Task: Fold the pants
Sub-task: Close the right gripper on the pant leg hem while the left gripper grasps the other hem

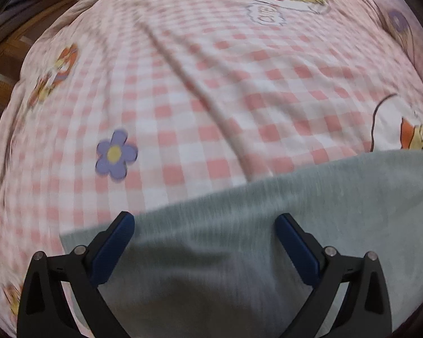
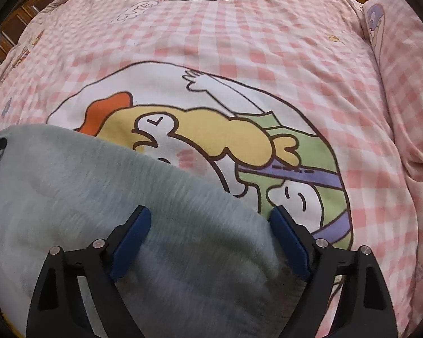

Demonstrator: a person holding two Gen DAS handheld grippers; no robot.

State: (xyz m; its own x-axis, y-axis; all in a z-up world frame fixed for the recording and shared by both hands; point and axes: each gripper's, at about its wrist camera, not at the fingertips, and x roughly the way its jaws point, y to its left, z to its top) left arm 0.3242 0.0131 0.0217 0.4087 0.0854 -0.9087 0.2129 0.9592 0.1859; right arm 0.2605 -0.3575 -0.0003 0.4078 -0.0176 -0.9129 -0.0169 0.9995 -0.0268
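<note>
The pants (image 1: pixel 239 253) lay on the bed, a soft grey-green knit bundle on the quilt (image 1: pixel 183 112), its far edge running across below both grippers. The left gripper (image 1: pixel 204 221) hung over that cloth with its jaws spread wide and nothing between the blue pads (image 1: pixel 112 248); the right gripper (image 2: pixel 210 215) was the same, wide open above the pants' right edge. I'd say the fold was at a between-grips stage, either just laid down or about to be picked up. The next move would need each gripper to come down on an edge and pinch it. The quilt was padded pink-and-white check, lightly creased, printed with a cartoon girl (image 2: pixel 183 140) and a purple flower (image 1: pixel 115 155).
</note>
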